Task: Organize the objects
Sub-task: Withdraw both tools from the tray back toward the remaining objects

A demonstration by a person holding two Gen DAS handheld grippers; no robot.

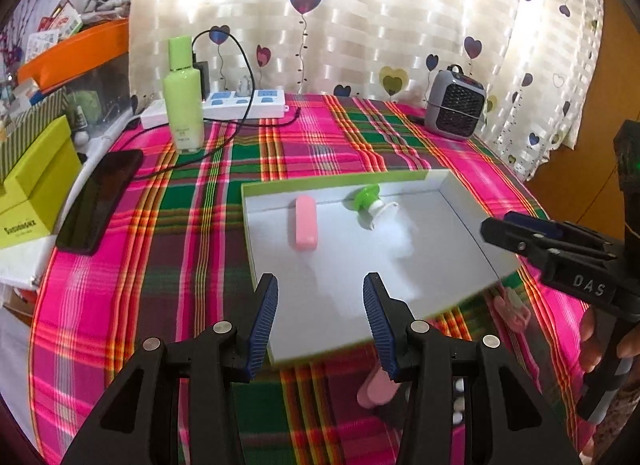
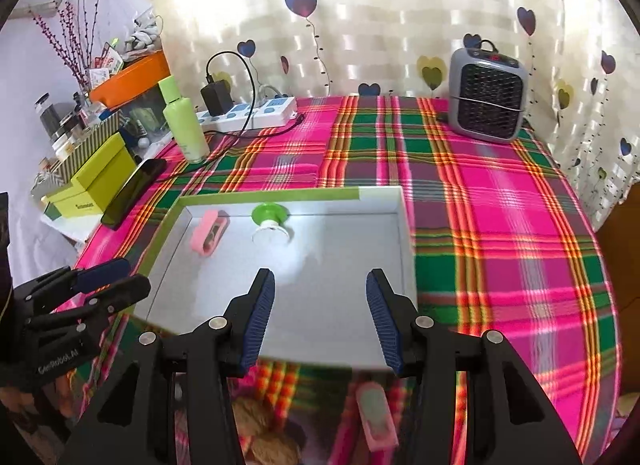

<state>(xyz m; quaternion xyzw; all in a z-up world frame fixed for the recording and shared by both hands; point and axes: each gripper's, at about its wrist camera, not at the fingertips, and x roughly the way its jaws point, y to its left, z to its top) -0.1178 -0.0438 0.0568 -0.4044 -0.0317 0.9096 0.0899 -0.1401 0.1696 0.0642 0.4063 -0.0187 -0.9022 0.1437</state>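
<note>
A shallow white box with a green rim (image 1: 256,225) (image 2: 406,233) lies on the plaid cloth. Inside it lie a pink oblong case (image 1: 306,223) (image 2: 210,233) and a green-and-white suction piece (image 1: 370,205) (image 2: 270,221). My left gripper (image 1: 320,321) is open and empty above the box's near edge. My right gripper (image 2: 320,317) is open and empty over the box's near part; it also shows in the left wrist view (image 1: 520,233). The left gripper shows at the left of the right wrist view (image 2: 104,281). Pink items lie on the cloth in front of the box (image 1: 372,389) (image 2: 376,413).
A green bottle (image 1: 184,97), a power strip with cable (image 1: 244,103), a black phone (image 1: 100,201) and yellow-green boxes (image 1: 36,185) stand at the left. A grey heater (image 2: 486,97) stands at the back right. Brown round things (image 2: 260,425) lie near the front edge.
</note>
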